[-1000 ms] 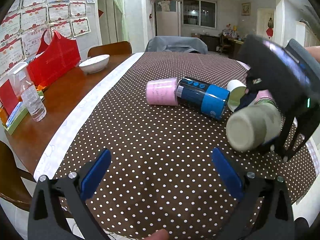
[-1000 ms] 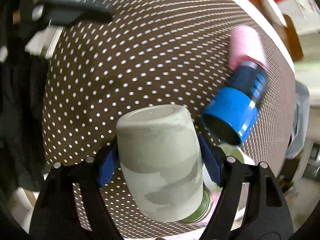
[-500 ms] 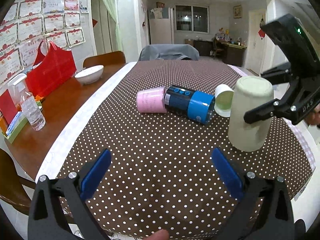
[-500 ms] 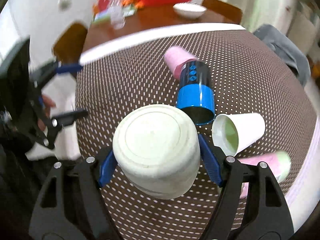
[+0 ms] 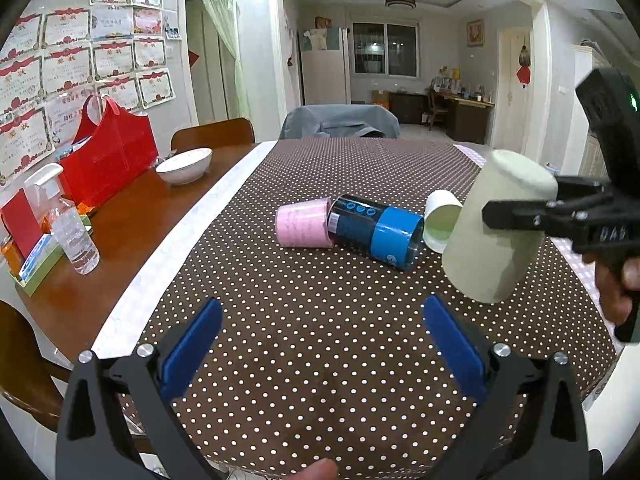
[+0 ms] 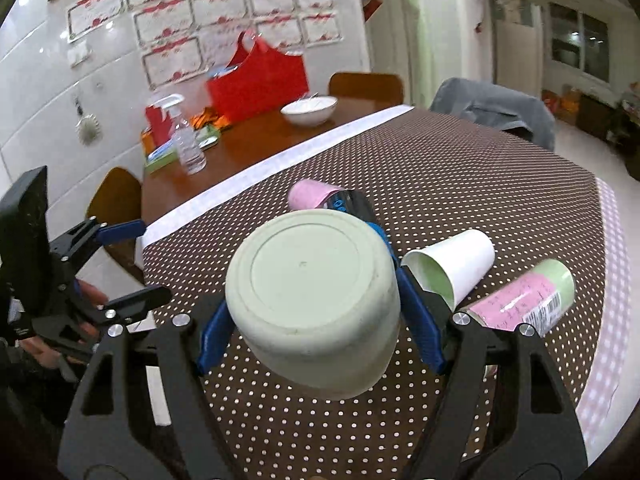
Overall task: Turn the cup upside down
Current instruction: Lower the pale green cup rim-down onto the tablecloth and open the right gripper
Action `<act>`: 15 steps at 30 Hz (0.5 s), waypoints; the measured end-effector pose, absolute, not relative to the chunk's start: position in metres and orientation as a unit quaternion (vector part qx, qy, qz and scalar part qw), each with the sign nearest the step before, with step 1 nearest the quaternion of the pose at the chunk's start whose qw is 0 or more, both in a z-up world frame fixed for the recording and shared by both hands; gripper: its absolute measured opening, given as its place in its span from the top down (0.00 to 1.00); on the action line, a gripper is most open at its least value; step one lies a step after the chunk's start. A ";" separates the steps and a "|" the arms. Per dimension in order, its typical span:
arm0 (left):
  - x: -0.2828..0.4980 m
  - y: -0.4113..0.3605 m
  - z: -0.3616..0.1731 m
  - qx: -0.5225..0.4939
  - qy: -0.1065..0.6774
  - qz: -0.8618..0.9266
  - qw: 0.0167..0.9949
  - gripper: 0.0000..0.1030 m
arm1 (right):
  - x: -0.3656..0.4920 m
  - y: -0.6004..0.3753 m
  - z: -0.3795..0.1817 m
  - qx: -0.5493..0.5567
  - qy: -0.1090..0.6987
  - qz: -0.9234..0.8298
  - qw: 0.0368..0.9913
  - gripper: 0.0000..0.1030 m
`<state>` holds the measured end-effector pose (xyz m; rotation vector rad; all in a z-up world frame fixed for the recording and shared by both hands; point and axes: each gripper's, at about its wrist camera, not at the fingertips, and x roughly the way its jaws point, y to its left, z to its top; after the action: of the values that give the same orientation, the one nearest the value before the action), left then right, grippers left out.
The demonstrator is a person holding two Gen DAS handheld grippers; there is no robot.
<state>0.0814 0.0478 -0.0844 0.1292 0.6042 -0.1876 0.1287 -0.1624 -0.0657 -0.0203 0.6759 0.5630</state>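
Cup (image 5: 496,228) now base-up, a second ago sideways, clamped in right hand-held gripper (image 6: 320,312) above the counter (image 5: 320,320) beside blue can (image 5: 376,230); only lowering remains; left hand-held gripper (image 5: 320,344) apart, empty

I see a home dining room: a round wooden table (image 5: 132,216) under a dotted tablecloth (image 5: 320,300), wooden chairs (image 5: 212,134), framed certificates (image 5: 68,68) on the wall, a refrigerator (image 5: 324,66) and ceiling lamp (image 5: 398,0) beyond
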 end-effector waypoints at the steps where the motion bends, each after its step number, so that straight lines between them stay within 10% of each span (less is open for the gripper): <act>1: 0.081 0.047 -0.084 0.064 0.297 -0.093 0.948 0.04 | 0.129 -0.162 -0.070 -0.007 0.327 0.269 0.906 0.29; 15: 0.075 0.042 -0.082 0.070 0.299 -0.090 0.947 0.04 | 0.143 -0.151 -0.115 -0.015 0.346 0.225 0.911 0.16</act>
<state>0.0748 0.0415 -0.0821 0.1423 0.6084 -0.1826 0.1427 -0.1514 -0.1147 -0.0315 0.7130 0.4643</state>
